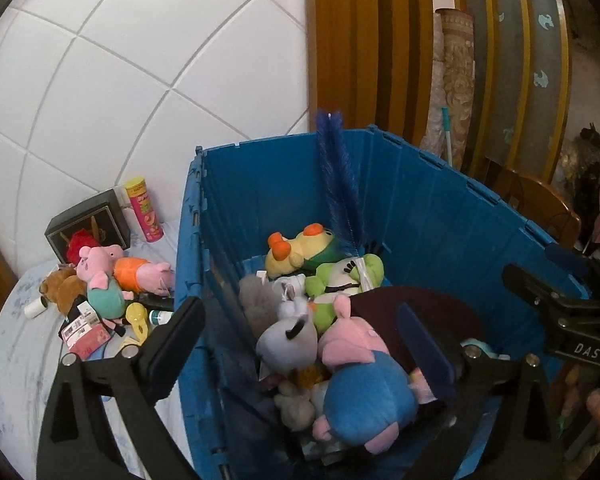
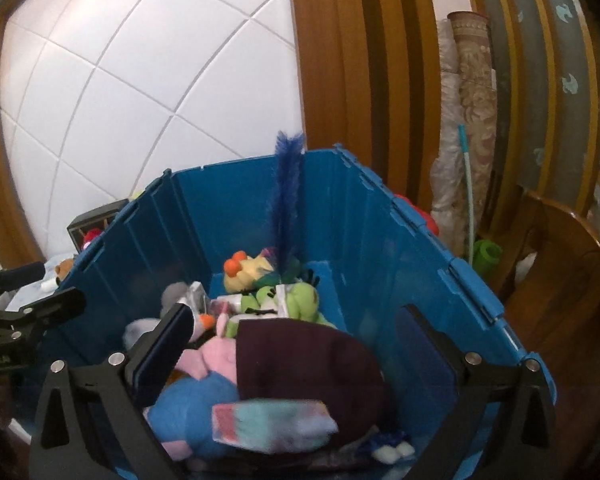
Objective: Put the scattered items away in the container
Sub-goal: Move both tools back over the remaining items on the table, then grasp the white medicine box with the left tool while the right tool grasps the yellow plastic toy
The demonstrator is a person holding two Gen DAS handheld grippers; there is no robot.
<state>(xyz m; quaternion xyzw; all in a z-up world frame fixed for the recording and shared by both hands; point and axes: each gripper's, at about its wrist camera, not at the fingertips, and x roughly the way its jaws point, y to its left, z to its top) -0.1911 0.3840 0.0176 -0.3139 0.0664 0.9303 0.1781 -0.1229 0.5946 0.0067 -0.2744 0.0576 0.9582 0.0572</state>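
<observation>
A blue plastic crate (image 1: 440, 216) (image 2: 364, 224) holds several plush toys: a blue-bodied pink pig (image 1: 364, 384) (image 2: 196, 400), a green frog (image 1: 340, 280), a yellow toy (image 1: 296, 248), a grey one (image 1: 288, 336), plus a tall blue feather duster (image 1: 338, 176) (image 2: 286, 196) and a dark maroon cloth (image 2: 300, 360). A blurred pastel packet (image 2: 272, 424) lies or falls on top of the pile. My left gripper (image 1: 300, 356) is open over the crate's left wall. My right gripper (image 2: 300, 356) is open and empty above the pile. More plush pigs (image 1: 116, 276) lie scattered left of the crate.
On the pale cloth surface (image 1: 20, 360) left of the crate are a black box (image 1: 88, 224), a pink-yellow chip can (image 1: 144, 210), a brown plush (image 1: 60, 286), and small boxes and bottles. White tiled wall behind; wooden frames, rolled rugs (image 2: 468, 140) and a wooden chair (image 2: 560, 280) at right.
</observation>
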